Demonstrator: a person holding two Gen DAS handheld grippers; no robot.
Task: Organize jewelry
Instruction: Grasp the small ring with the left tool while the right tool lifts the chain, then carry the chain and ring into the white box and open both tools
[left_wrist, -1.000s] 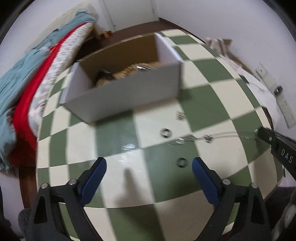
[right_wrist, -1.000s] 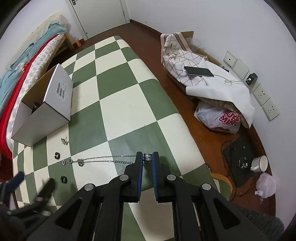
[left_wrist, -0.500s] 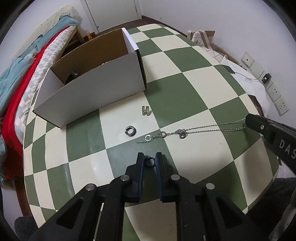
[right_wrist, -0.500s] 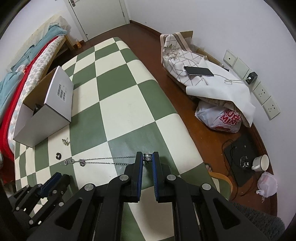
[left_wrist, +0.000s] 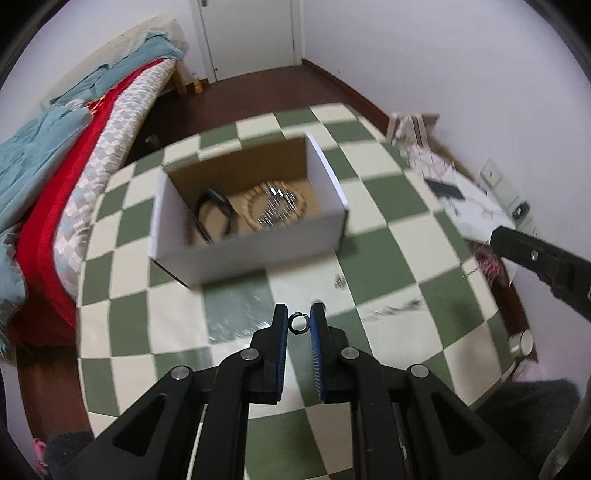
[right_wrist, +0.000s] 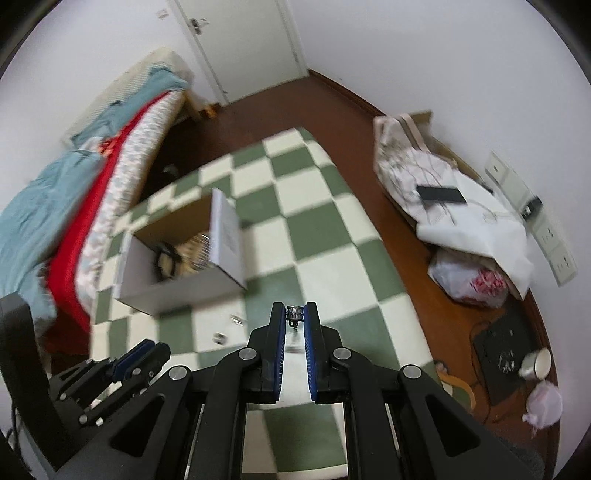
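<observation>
My left gripper (left_wrist: 299, 311) is shut on a small black ring (left_wrist: 298, 327) and holds it above the green-and-cream checked table (left_wrist: 376, 206). Ahead stands an open white cardboard box (left_wrist: 258, 251) with a black bangle (left_wrist: 212, 218) and a beaded gold bracelet (left_wrist: 275, 206) inside. My right gripper (right_wrist: 294, 308) is shut on the end piece of a silver chain necklace (right_wrist: 294, 314). In the left wrist view the chain (left_wrist: 393, 309) trails, blurred, from that gripper (left_wrist: 496, 238) down toward the table. A small earring (left_wrist: 339, 281) lies on the cloth.
A bed with red and blue covers (left_wrist: 55, 155) runs along the table's left side. Bags, a phone (right_wrist: 441, 194) and a mug (right_wrist: 537, 363) sit on the floor to the right. Two small pieces (right_wrist: 235, 318) (right_wrist: 219, 338) lie before the box. The left gripper (right_wrist: 140, 360) shows low left.
The left gripper shut on the black ring and rose with it toward the box. The right gripper rose too, pulling the necklace chain up off the table.
</observation>
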